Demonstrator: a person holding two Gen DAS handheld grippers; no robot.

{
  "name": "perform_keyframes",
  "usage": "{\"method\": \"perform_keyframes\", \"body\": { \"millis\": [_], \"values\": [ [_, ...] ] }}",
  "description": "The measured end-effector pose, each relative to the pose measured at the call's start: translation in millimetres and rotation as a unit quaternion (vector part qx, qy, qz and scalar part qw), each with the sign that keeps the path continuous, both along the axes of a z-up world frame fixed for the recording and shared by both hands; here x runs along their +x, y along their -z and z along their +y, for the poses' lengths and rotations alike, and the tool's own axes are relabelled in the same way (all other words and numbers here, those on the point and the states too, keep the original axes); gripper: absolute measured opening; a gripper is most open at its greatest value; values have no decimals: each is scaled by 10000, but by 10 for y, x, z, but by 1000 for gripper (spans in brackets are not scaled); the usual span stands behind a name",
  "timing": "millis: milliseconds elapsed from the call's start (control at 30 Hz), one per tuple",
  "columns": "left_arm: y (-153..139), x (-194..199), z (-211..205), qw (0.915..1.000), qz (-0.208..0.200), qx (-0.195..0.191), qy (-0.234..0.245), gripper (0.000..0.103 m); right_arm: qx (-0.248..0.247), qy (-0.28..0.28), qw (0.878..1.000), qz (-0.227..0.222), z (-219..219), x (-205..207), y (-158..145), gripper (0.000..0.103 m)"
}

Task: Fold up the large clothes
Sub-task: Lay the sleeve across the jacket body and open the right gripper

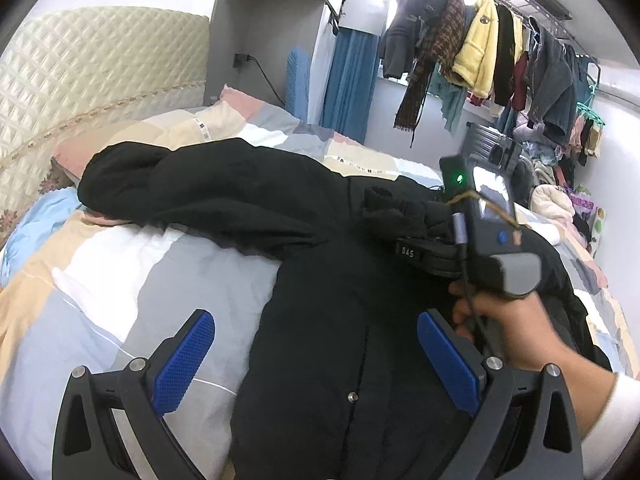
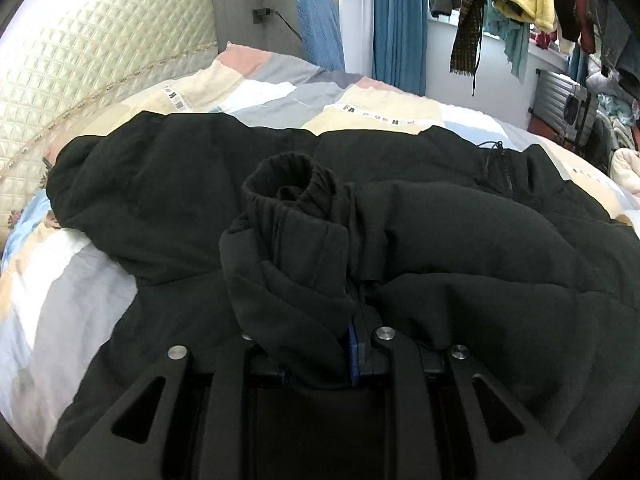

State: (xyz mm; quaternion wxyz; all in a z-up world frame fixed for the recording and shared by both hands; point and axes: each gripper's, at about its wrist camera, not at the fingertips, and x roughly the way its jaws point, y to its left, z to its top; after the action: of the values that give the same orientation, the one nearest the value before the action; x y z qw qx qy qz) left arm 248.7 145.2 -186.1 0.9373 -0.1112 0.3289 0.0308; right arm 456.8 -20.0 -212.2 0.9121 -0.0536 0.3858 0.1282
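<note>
A large black coat (image 1: 328, 320) lies spread on the bed, its hood (image 1: 132, 176) toward the headboard. My left gripper (image 1: 316, 364) is open above the coat's front placket, its blue pads (image 1: 184, 360) wide apart and empty. My right gripper (image 2: 320, 344) is shut on the black sleeve (image 2: 288, 248), whose cuff (image 2: 288, 180) stands up in front of the jaws. The right gripper also shows in the left wrist view (image 1: 420, 252), held over the coat's middle by a hand (image 1: 516, 332).
The bed has a patchwork quilt (image 1: 100, 280) and a quilted cream headboard (image 1: 80, 72). A rack of hanging clothes (image 1: 480, 52) stands at the far right, with a silver suitcase (image 2: 564, 104) and piles of clothes beside the bed. Blue curtains (image 2: 400, 20) hang behind.
</note>
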Motion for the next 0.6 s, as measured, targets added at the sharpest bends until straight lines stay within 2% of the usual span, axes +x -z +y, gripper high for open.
{"method": "perform_keyframes", "body": {
  "millis": [100, 167, 233, 267, 333, 433, 600],
  "values": [
    [-14, -23, -29, 10000, -36, 59, 39, 103, -357, -204, 9991, 130, 109, -111, -84, 32],
    [-40, -63, -51, 9999, -75, 108, 51, 103, -477, -370, 9981, 120, 117, -234, -187, 46],
    [-74, -100, -72, 9999, -84, 110, 74, 103, -479, -364, 9982, 12, 63, -355, -326, 78],
    [-94, -125, -81, 9998, -112, 137, 70, 103, -401, -368, 9984, -122, 19, -435, -415, 84],
    [-129, -175, -104, 9996, -170, 206, 75, 103, -216, -407, 9980, -422, -89, -597, -631, 85],
    [-197, -244, -147, 9992, -200, 309, 136, 103, -45, -296, 9978, -588, -281, -790, -917, 85],
    [-475, -453, -266, 9978, -439, 457, 207, 103, 288, 7, 9947, -991, -690, -1256, -1356, 85]
  ]
}}
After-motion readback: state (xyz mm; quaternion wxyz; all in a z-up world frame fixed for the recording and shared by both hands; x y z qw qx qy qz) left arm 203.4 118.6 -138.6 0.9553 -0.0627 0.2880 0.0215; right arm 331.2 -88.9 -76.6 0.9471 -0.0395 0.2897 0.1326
